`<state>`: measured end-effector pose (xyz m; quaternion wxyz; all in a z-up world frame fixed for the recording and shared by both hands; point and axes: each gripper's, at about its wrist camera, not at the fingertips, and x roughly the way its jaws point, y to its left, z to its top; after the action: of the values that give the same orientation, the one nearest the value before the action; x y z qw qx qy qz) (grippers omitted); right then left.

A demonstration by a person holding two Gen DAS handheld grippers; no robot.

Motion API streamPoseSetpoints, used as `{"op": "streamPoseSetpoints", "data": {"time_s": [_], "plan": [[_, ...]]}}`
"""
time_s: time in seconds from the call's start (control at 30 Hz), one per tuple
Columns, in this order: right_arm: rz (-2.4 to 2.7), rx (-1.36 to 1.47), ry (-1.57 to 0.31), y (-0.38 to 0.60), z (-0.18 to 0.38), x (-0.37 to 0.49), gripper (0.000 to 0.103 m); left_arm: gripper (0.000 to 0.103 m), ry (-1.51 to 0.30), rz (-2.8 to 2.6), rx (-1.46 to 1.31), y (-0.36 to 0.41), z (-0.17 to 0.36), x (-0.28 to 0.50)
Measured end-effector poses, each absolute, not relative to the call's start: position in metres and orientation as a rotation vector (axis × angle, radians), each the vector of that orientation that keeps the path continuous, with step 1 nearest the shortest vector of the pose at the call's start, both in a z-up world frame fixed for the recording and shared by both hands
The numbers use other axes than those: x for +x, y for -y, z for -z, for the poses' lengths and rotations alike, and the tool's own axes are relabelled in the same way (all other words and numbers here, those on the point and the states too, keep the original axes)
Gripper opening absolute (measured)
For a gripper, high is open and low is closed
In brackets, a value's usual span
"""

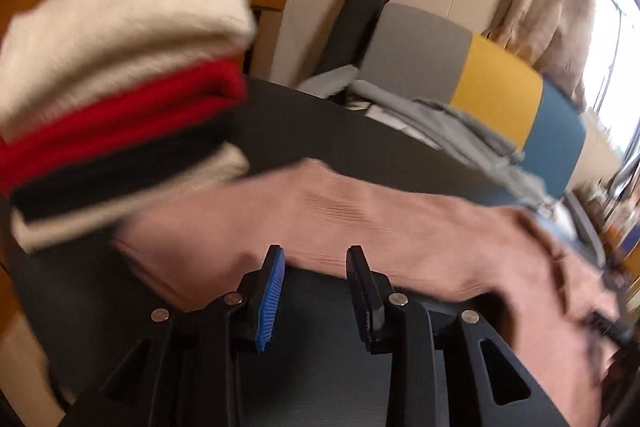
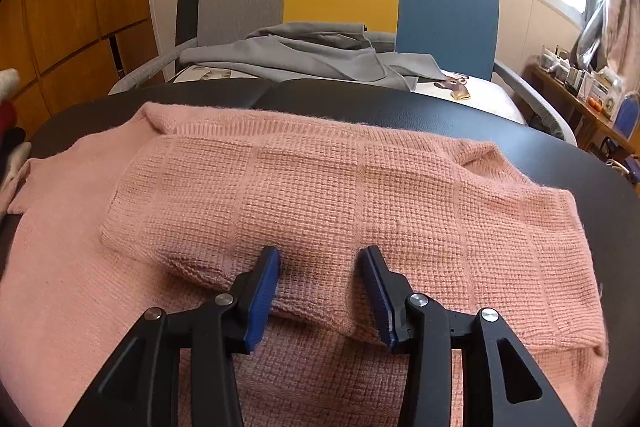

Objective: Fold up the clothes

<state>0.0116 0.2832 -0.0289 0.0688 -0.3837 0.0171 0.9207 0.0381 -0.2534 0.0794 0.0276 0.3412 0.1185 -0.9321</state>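
Pink knit sweater (image 2: 320,195) spread on black desk (image 2: 500,123), sleeve folded across. Right hand-held gripper (image 2: 320,291) apart just over folded sleeve, nothing clamped. Left hand-held gripper (image 1: 316,291) apart, empty, beside stacked folded clothes (image 1: 120,87).

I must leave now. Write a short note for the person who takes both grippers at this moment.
Left gripper: open, empty, at the near edge of the pink sweater.
Right gripper: open, over the folded-in sleeve, not gripping.
Sweater lies on the black table; stack of folded knitwear at its left.
Done: one sleeve folded across the body.
Left: remaining folds, probably then onto the stack. Grey garment on the chair is unfolded.
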Motion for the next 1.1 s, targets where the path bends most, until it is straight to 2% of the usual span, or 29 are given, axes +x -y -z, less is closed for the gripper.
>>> {"op": "streamPoseSetpoints", "data": {"time_s": [0.23,0.4,0.5,0.57,0.6,0.63,0.87,1.03,1.1], "plan": [[-2.776,-1.155,-0.059,-0.287,0.03,0.007,0.045,0.033,-0.173,2.85,1.308,0.27,-0.052,0.025],[-2.775,-1.154,-0.058,-0.287,0.03,0.006,0.045,0.033,-0.079,2.825,1.288,0.267,-0.042,0.02],[-2.776,-1.155,-0.06,-0.288,0.03,0.006,0.045,0.033,0.04,2.795,1.289,0.257,-0.039,0.016],[-2.778,-1.156,-0.061,-0.288,0.029,0.007,0.045,0.025,0.092,2.777,1.325,0.252,-0.04,0.013],[-2.777,-1.156,-0.06,-0.289,0.03,0.007,0.045,0.01,0.109,2.764,1.353,0.251,-0.042,0.01],[-2.777,-1.155,-0.059,-0.288,0.03,0.007,0.045,0.005,0.116,2.751,1.382,0.251,-0.046,0.008],[-2.784,-1.151,-0.081,-0.289,0.03,0.008,0.046,0.004,-0.326,2.914,1.446,0.253,-0.124,0.005],[-2.795,-1.148,-0.106,-0.292,0.031,0.009,0.046,0.004,-0.616,3.042,1.572,0.221,-0.174,-0.009],[-2.799,-1.147,-0.117,-0.294,0.031,0.009,0.046,0.004,-0.8,3.074,1.61,0.204,-0.189,-0.017]]}}
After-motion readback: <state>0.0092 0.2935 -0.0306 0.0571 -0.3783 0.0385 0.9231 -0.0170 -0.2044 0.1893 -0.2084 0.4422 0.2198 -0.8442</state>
